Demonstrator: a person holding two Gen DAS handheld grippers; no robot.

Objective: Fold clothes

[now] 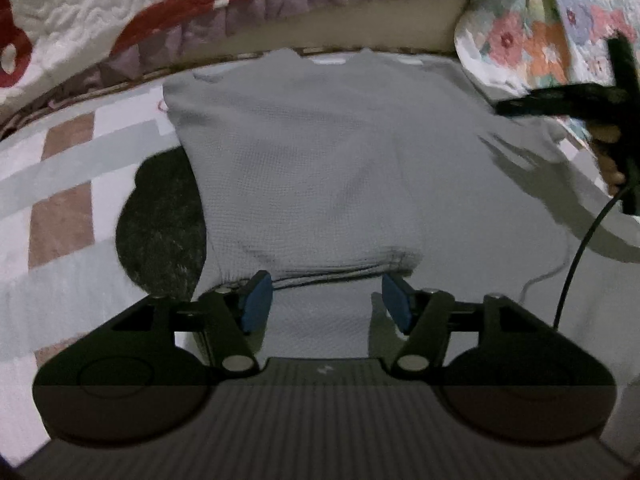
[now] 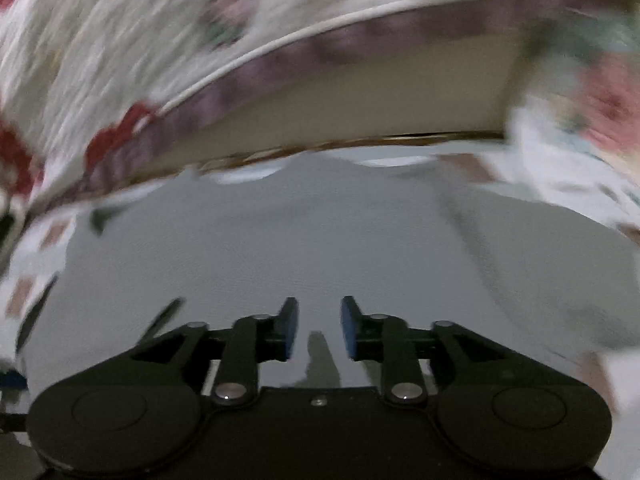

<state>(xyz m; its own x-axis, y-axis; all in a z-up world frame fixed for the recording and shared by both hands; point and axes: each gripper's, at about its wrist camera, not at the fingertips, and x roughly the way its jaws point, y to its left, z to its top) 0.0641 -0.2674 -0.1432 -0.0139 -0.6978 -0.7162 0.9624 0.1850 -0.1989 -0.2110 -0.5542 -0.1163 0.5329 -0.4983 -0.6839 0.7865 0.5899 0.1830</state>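
One grey knit top [image 1: 320, 168] lies spread flat on a checked bedsheet [image 1: 60, 184], its neckline at the far end close under a ruffled quilt border [image 1: 248, 8]; one floral pillow [image 1: 516, 44] sits at its far right corner. Two grippers are in play. The left gripper [image 1: 326, 304] hangs low at the near hem, its two blue pads [image 1: 256, 304] spread wide with nothing between them; the hem just ahead is bunched into several thin creases. The right gripper [image 2: 319, 330] hovers over the middle of the top [image 2: 320, 248], jaws parted by a narrower gap and holding nothing; that view is blurred by motion. In the left wrist view the right gripper [image 1: 560, 100] shows as a dark shape by the top's right sleeve, held by a hand [image 1: 608, 156] with one black cable [image 1: 580, 248] trailing down. Bare sheet lies open to the top's left, where one round dark shadow [image 1: 160, 224] falls; the far edge is crowded by the quilt.
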